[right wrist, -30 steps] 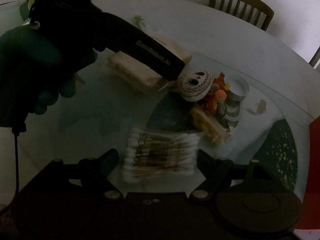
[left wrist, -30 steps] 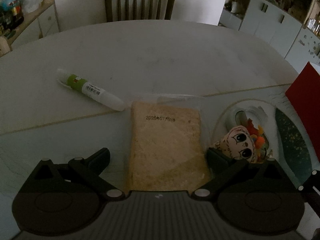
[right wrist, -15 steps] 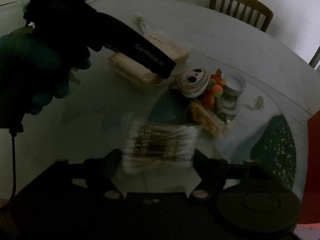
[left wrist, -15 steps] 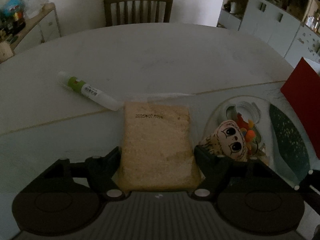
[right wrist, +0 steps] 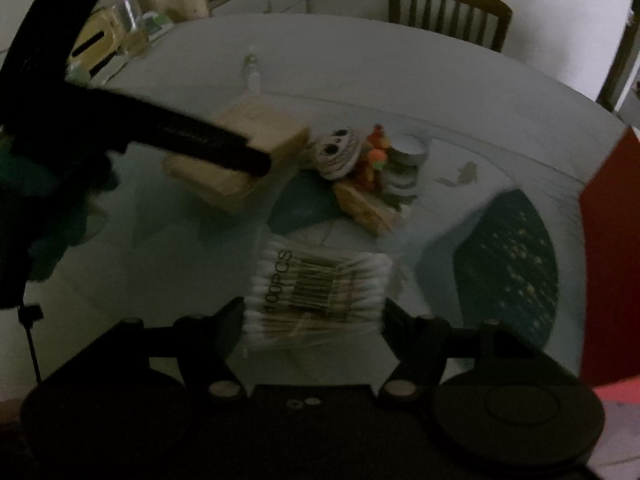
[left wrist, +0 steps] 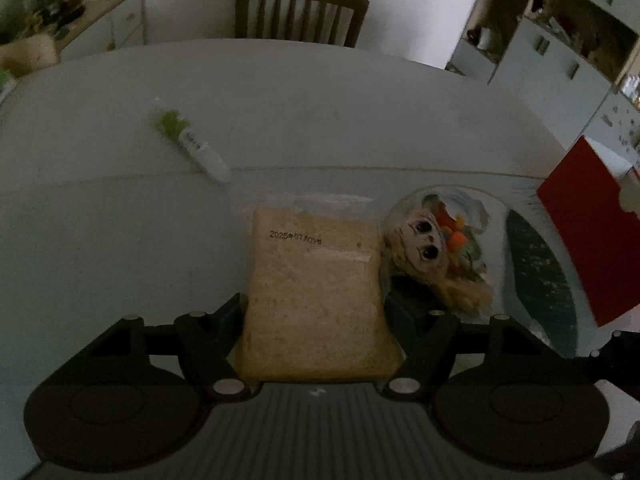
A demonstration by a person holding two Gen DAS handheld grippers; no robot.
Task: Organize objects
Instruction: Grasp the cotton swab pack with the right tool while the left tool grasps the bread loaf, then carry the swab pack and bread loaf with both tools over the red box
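the tan bag of grain point(left wrist: 316, 300) is pinched between the fingers of the left gripper point(left wrist: 316, 312), its far end lying just beside the doll head point(left wrist: 418, 240), to the doll's left. the cotton swab pack point(right wrist: 318, 290) is clamped between the fingers of the right gripper point(right wrist: 314, 316), nearer the camera than the doll head. a green-capped tube point(left wrist: 192, 146) is seen on the round table point(left wrist: 340, 120), well beyond and left of the doll head. a red box point(left wrist: 588, 224) stands to its right.
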